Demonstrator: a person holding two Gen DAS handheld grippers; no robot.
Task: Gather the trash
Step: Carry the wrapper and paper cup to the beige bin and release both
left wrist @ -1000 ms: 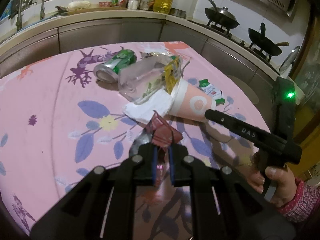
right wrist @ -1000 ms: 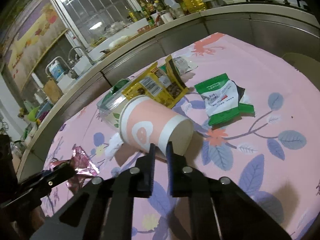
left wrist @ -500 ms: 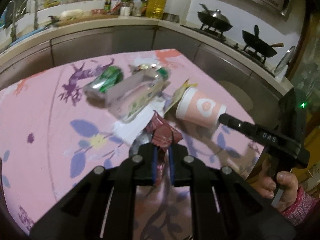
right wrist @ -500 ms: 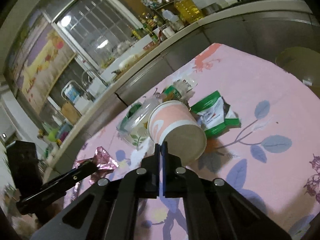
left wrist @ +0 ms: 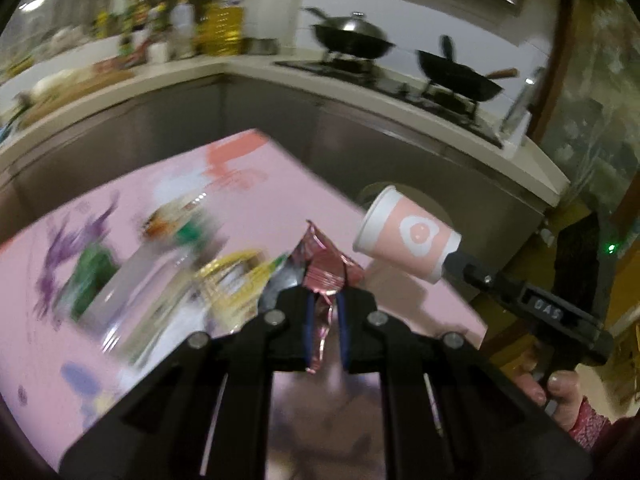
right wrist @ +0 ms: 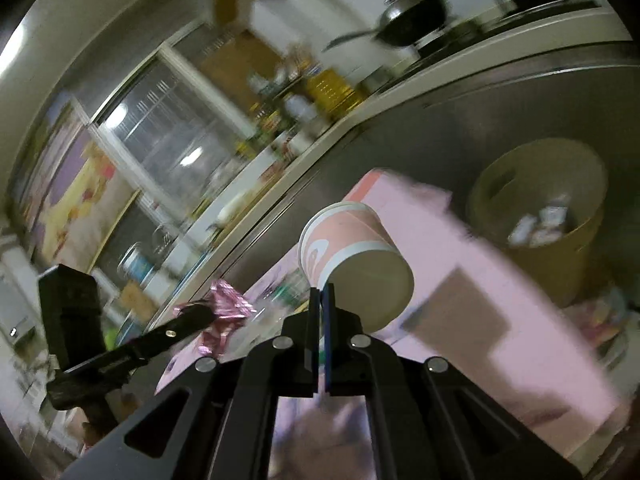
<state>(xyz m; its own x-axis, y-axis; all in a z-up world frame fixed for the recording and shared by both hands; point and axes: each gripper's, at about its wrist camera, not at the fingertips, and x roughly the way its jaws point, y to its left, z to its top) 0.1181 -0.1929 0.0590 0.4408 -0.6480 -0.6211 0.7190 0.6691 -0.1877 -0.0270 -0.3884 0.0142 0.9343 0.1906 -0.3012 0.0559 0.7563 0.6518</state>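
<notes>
My left gripper (left wrist: pixel 324 320) is shut on a crumpled pink foil wrapper (left wrist: pixel 322 268) and holds it above the pink table (left wrist: pixel 256 216). My right gripper (right wrist: pixel 322 312) is shut on the rim of a pink paper cup (right wrist: pixel 352 252) and holds it in the air past the table's far right edge. The cup also shows in the left wrist view (left wrist: pixel 408 236), and the wrapper in the right wrist view (right wrist: pixel 224 312). A tan trash bin (right wrist: pixel 548 216) with trash inside stands on the floor right of the table, beyond the cup.
A green can (left wrist: pixel 92 276), a clear plastic bottle (left wrist: pixel 136 292) and a yellow snack bag (left wrist: pixel 236 276) lie blurred on the table. Steel kitchen counters (left wrist: pixel 360 128) with woks (left wrist: pixel 352 40) curve behind the table.
Both grippers have lifted and swung right. The cup has left the table and now hangs near the trash bin. The wrapper has risen with the left gripper.
</notes>
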